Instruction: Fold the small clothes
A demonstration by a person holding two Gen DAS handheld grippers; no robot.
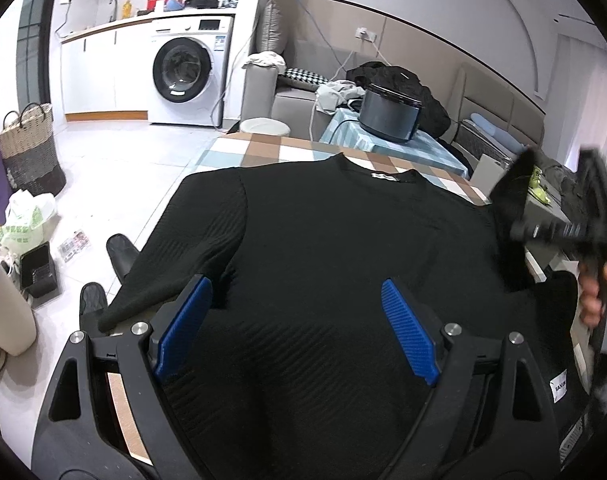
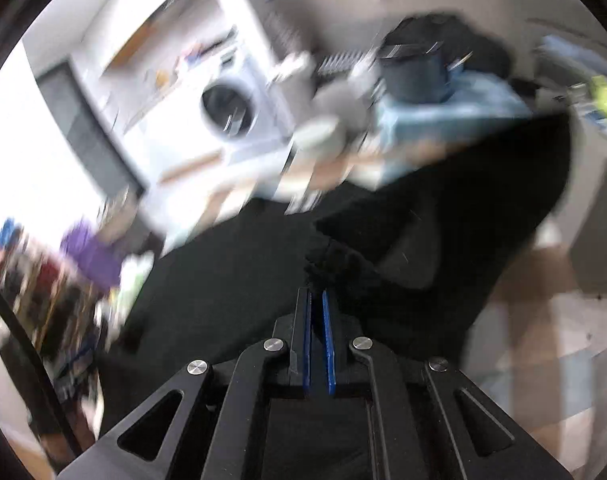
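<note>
Right tool [image 2: 317, 300] has its blue pads pinched narrow on a bunch of the black sweater's [image 1: 323, 248] right sleeve [image 2: 443, 208], lifted, probably to fold it inward across the body. Left tool [image 1: 297, 320] hangs wide over the near hem, holding nothing. Only the left view shows the sweater spread flat on the checked counter [image 1: 263, 148]; the right view is blurred.
</note>
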